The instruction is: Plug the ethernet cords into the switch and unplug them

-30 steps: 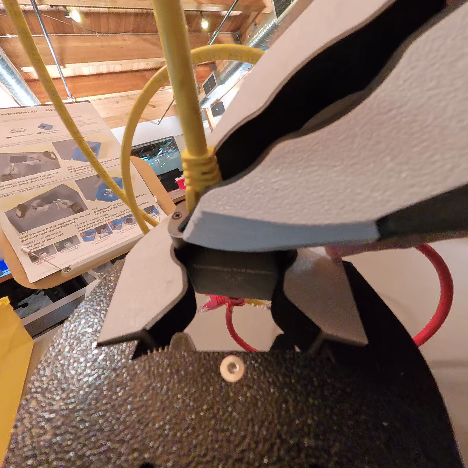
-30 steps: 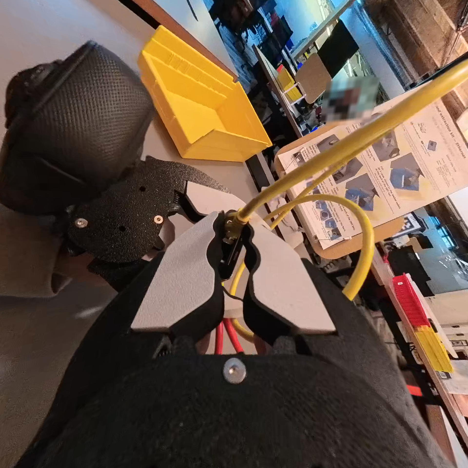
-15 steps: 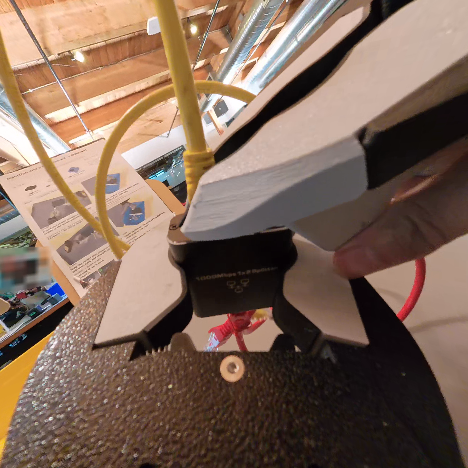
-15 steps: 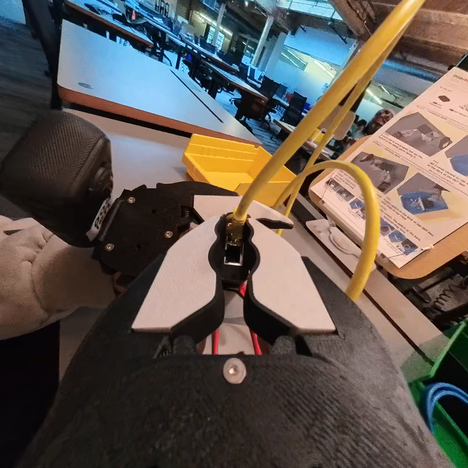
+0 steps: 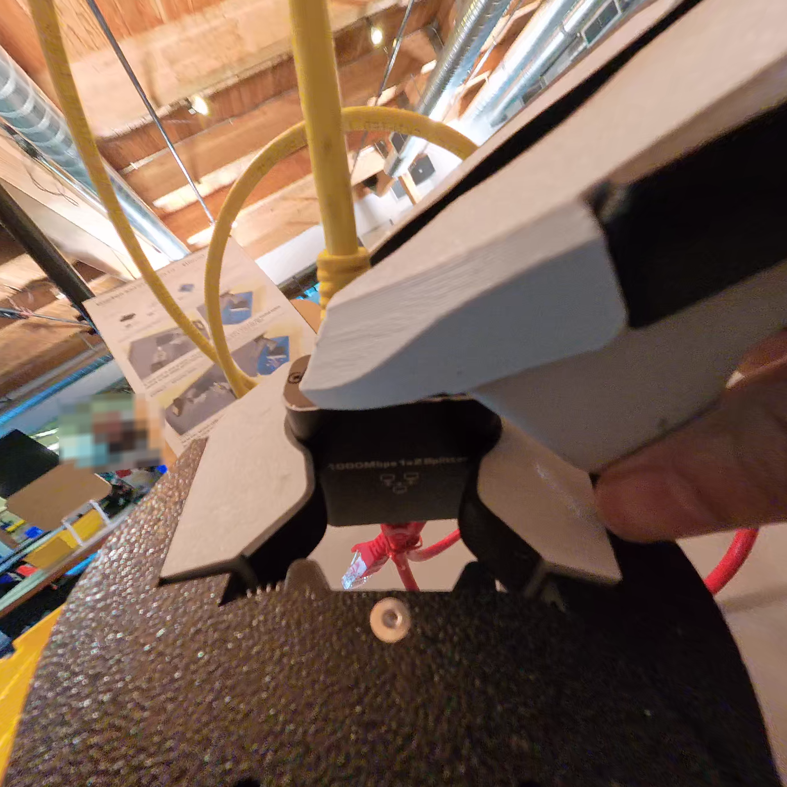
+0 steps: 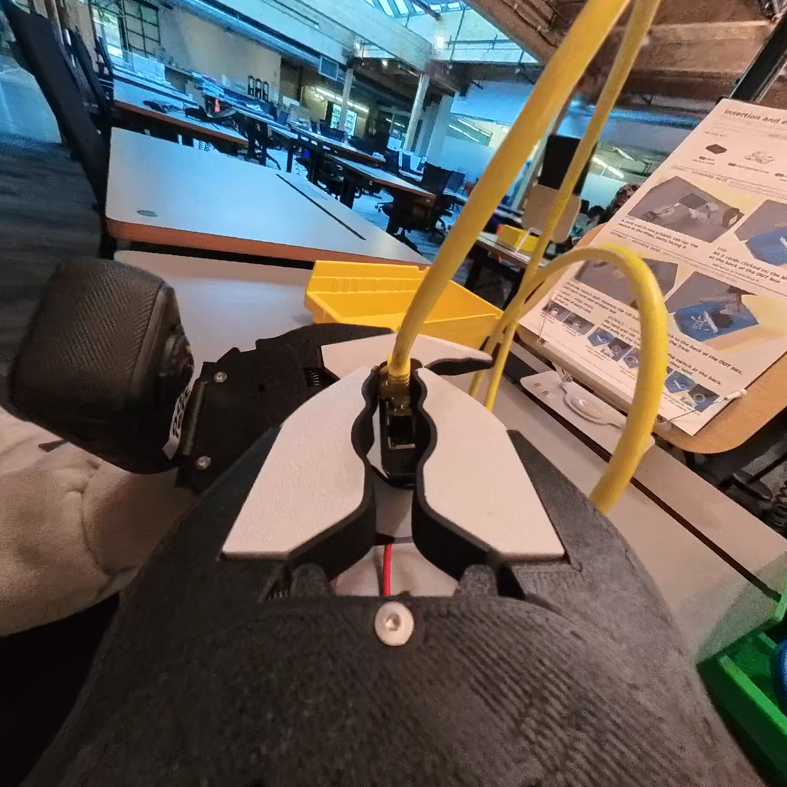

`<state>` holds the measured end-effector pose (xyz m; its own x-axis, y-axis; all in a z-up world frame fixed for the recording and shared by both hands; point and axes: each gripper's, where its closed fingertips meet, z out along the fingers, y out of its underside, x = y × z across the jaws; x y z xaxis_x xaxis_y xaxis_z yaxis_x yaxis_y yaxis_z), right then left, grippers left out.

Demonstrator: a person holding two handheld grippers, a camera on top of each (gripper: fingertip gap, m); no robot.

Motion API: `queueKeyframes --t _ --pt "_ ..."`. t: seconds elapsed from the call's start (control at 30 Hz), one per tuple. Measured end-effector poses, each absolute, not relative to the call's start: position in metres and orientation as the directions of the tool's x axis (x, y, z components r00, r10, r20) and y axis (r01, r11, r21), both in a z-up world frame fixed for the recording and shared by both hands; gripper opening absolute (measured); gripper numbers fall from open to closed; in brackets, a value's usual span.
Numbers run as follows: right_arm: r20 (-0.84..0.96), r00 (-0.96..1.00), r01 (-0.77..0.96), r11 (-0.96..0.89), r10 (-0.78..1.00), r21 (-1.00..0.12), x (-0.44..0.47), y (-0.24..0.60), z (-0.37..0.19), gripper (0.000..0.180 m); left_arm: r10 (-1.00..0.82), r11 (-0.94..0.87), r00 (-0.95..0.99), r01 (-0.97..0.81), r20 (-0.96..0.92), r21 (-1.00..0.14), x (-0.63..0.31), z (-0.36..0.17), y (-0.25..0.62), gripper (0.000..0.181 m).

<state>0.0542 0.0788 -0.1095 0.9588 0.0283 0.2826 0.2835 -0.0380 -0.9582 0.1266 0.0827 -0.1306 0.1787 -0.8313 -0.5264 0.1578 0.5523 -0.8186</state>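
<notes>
My left gripper is shut on the small black switch and holds it off the table. The yellow cord runs up from its ribbed plug boot at the switch's far end. In the right wrist view my right gripper is shut on the yellow plug, which sits in the switch above an empty port. I cannot tell how deep it is seated. A red cord lies on the table below.
A yellow bin stands on the grey table behind the grippers. An instruction sheet on a board leans at the right, with a green bin at the lower right. A person's finger presses on the right gripper. Across from one pair of fingers to the other is roughly 7 cm.
Both grippers have turned together with the switch. Its top face now shows in the left wrist view and its port faces the right wrist camera. Both grips stayed shut.
</notes>
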Motion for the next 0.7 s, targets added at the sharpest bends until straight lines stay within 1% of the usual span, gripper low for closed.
queueKeyframes --t 0.1,0.2,0.3,0.37,0.4,0.43,0.5,0.7 --pt "0.327 0.945 0.327 -0.006 0.012 -0.945 0.0503 0.0763 -0.1083 0.015 -0.811 0.581 0.214 0.180 -0.545 -0.794 0.1233 -0.1265 0.0819 0.078" --pt "0.348 0.937 0.348 0.001 0.011 -0.937 0.0458 0.0749 -0.1096 0.025 -0.805 0.589 0.224 0.185 -0.550 -0.787 0.1223 -0.1251 0.0808 0.078" --pt "0.382 0.924 0.381 -0.016 -0.017 -0.924 0.0455 0.0731 -0.1106 0.026 -0.805 0.590 0.225 0.202 -0.549 -0.782 0.1209 -0.1236 0.0791 0.078" --pt "0.367 0.929 0.366 -0.036 -0.040 -0.930 0.0485 0.0723 -0.1110 0.021 -0.806 0.588 0.226 0.206 -0.547 -0.782 0.1209 -0.1233 0.0799 0.077" --pt "0.362 0.931 0.360 -0.046 -0.039 -0.932 0.0490 0.0722 -0.1118 0.021 -0.808 0.585 0.225 0.207 -0.544 -0.784 0.1211 -0.1233 0.0805 0.080" --pt "0.358 0.933 0.357 -0.049 -0.036 -0.933 0.0490 0.0720 -0.1121 0.021 -0.809 0.585 0.226 0.210 -0.543 -0.783 0.1210 -0.1230 0.0810 0.077" --pt "0.350 0.936 0.348 -0.046 -0.043 -0.936 0.0509 0.0712 -0.1120 0.018 -0.807 0.587 0.226 0.213 -0.545 -0.781 0.1209 -0.1226 0.0809 0.077" --pt "0.328 0.943 0.327 -0.039 -0.044 -0.944 0.0527 0.0695 -0.1133 0.016 -0.801 0.596 0.219 0.214 -0.557 -0.774 0.1211 -0.1239 0.0791 0.077"
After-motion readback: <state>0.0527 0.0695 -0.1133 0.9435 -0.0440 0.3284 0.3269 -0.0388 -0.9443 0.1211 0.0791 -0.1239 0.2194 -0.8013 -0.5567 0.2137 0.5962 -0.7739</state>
